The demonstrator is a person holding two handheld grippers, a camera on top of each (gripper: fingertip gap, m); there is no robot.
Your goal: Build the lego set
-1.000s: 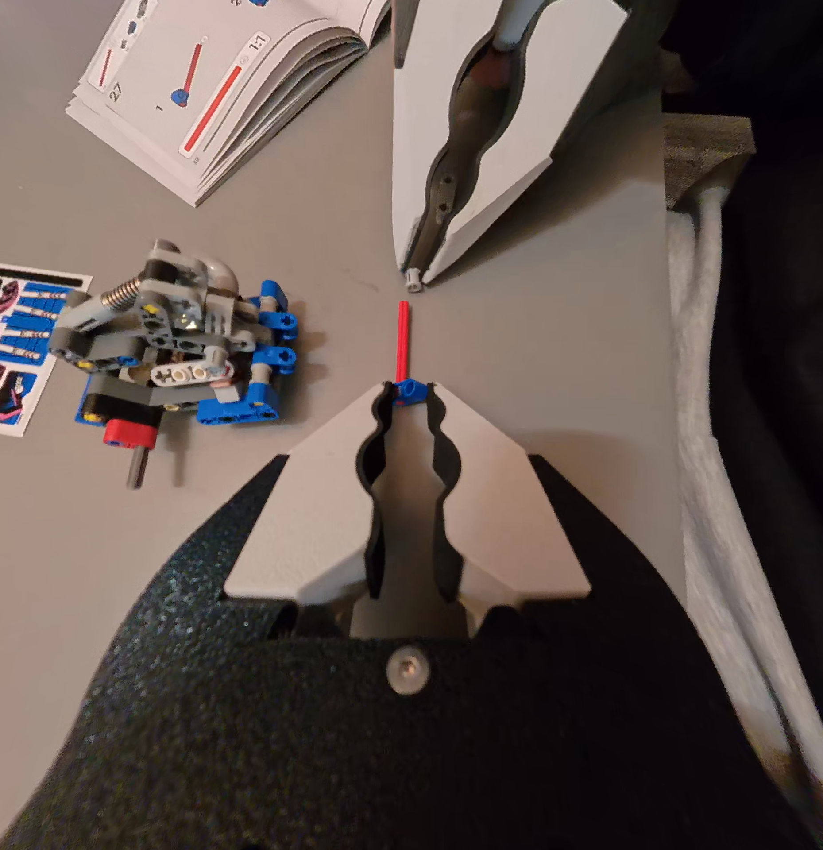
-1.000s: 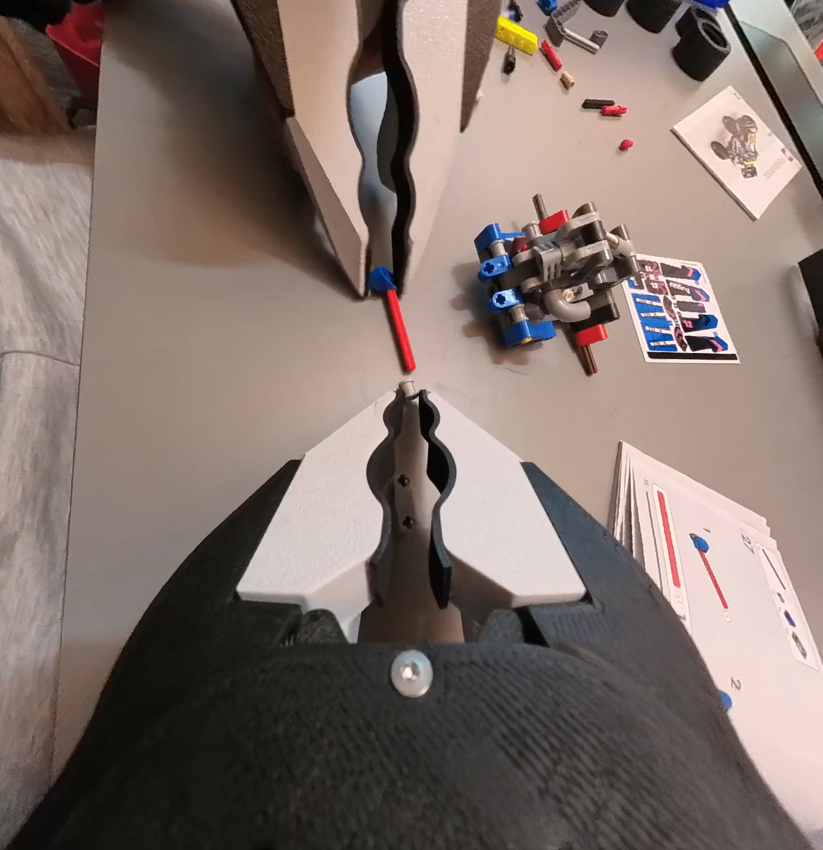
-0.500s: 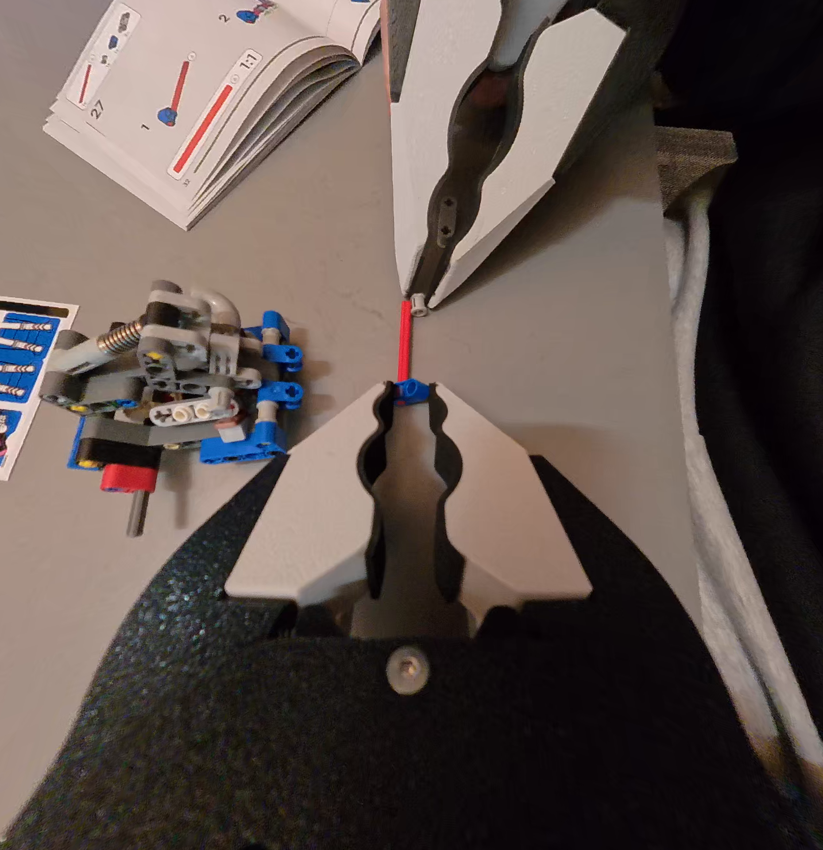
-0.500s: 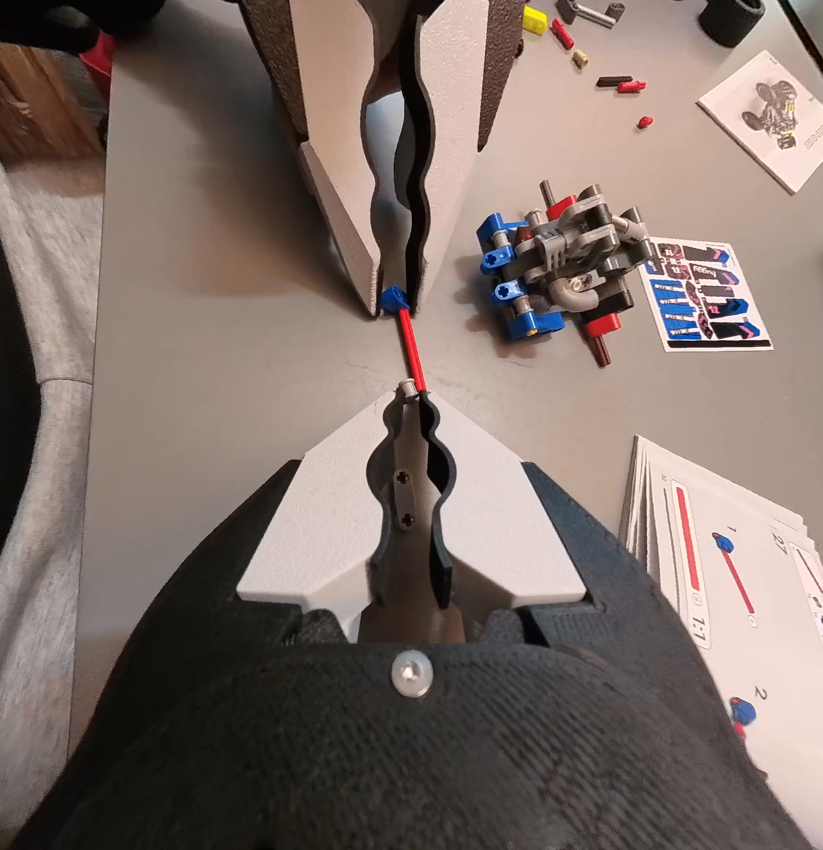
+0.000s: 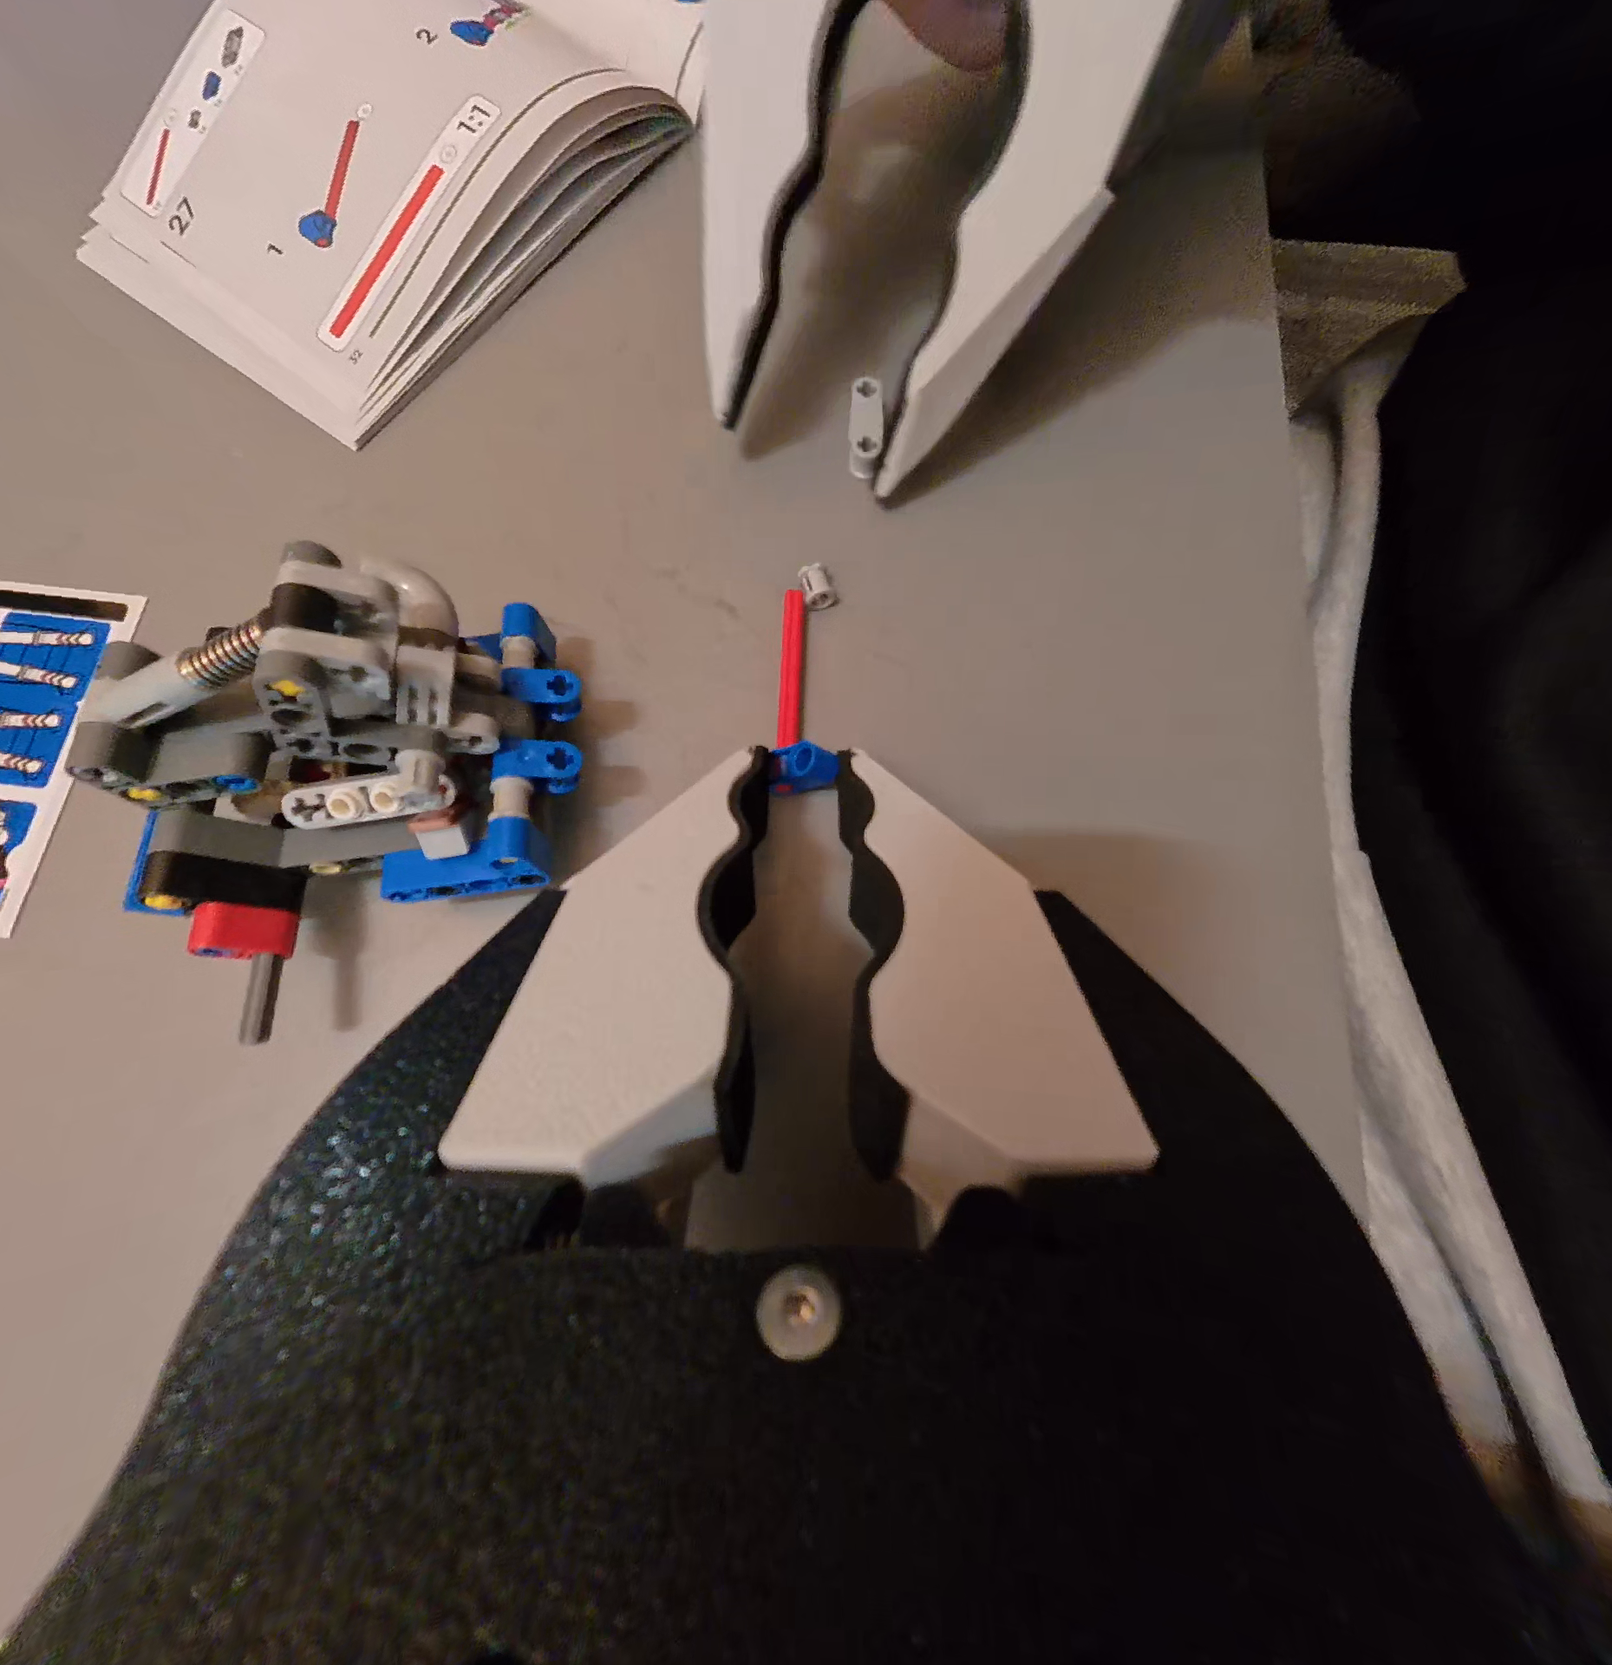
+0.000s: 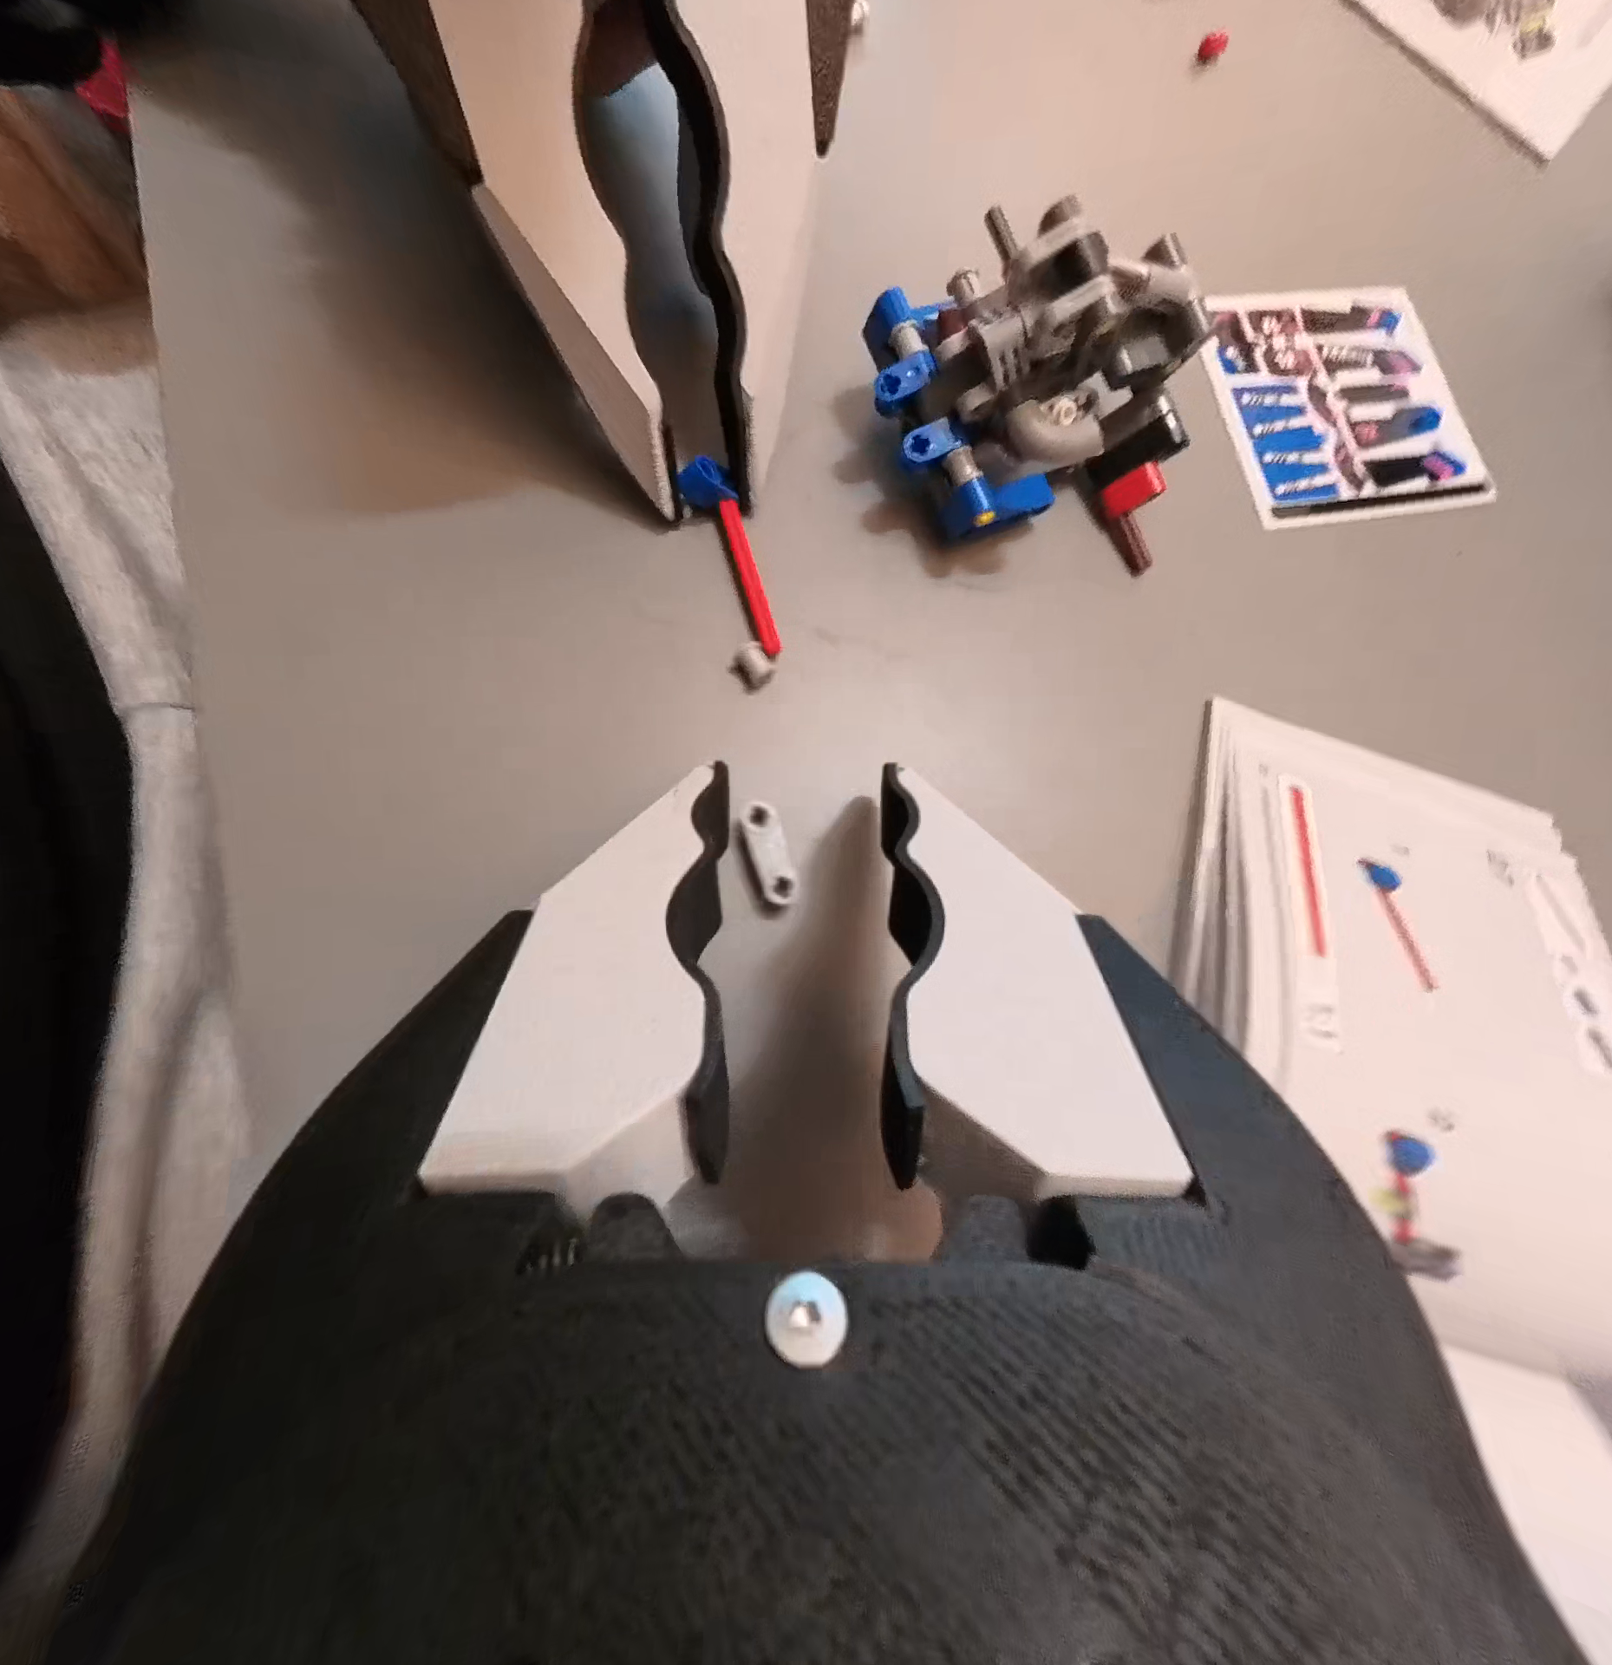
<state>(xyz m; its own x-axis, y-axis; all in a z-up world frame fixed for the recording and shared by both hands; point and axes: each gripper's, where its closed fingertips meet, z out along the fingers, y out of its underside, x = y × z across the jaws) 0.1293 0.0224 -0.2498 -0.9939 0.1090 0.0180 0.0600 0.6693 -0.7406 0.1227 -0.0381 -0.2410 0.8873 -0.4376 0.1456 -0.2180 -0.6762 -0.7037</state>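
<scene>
Pale grey, wavy-edged fingers of the left gripper (image 5: pixel 802 766) pinch a blue connector (image 5: pixel 802 764) carrying a thin red axle (image 5: pixel 791 667). A small grey bush (image 5: pixel 817 584) lies at the axle's tip. Beyond, the right gripper (image 6: pixel 800 784) stands wide apart, holding nothing, over a flat grey two-hole link (image 6: pixel 768 852) on the matte table (image 5: pixel 604 504).

In the left wrist view the left gripper (image 5: pixel 802 766) clamps the connector (image 5: pixel 803 765); its axle (image 5: pixel 791 667) runs toward twelve o'clock, the bush (image 5: pixel 817 584) just beside its far tip. The small beam (image 5: pixel 863 425) lies beyond, between the right gripper's (image 5: pixel 811 450) spread jaws. The half-built model (image 5: pixel 333 757) sits at nine o'clock, the booklet (image 5: pixel 378 207) at eleven
</scene>
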